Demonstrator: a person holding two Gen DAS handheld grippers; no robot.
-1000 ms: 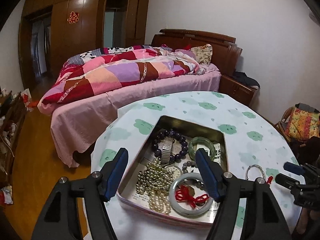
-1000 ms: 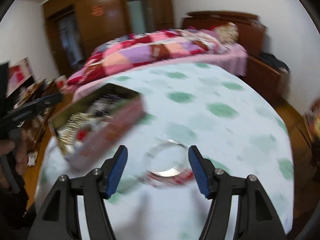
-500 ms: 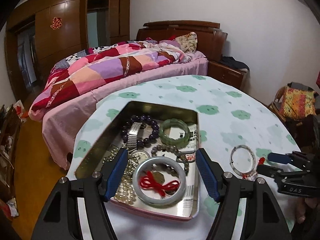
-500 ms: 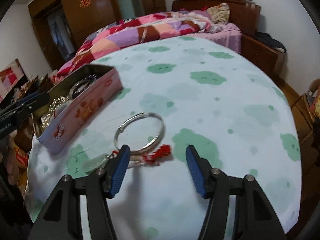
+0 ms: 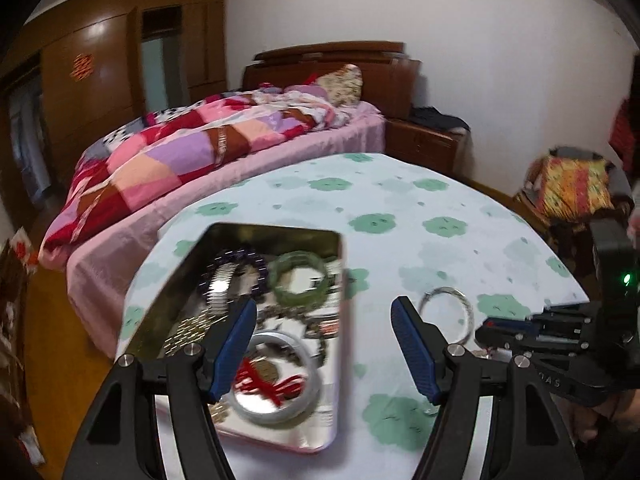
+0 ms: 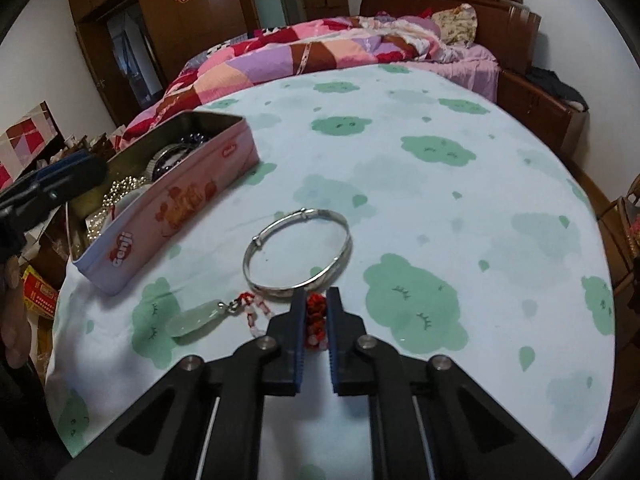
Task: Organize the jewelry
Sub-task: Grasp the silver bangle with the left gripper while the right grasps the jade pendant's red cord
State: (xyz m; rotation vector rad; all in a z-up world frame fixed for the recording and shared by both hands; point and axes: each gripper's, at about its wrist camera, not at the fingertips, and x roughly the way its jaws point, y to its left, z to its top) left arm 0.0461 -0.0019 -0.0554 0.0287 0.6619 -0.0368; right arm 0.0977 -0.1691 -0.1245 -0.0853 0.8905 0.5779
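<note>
A pink tin box holds several bracelets, beads and a watch, among them a green bangle and a pale bangle with red cord. A silver bangle lies on the tablecloth right of the tin. A pale jade pendant on a red cord lies in front of it. My right gripper is shut on the red cord. My left gripper is open, above the tin's right edge.
The round table has a white cloth with green cloud prints. A bed with a patchwork quilt stands behind it. A chair with a colourful cushion is at the right. Clutter lies on the floor to the left.
My right gripper has moved forward and shut on the red cord. My left gripper has swung to the right, so the tin now sits left of centre.
</note>
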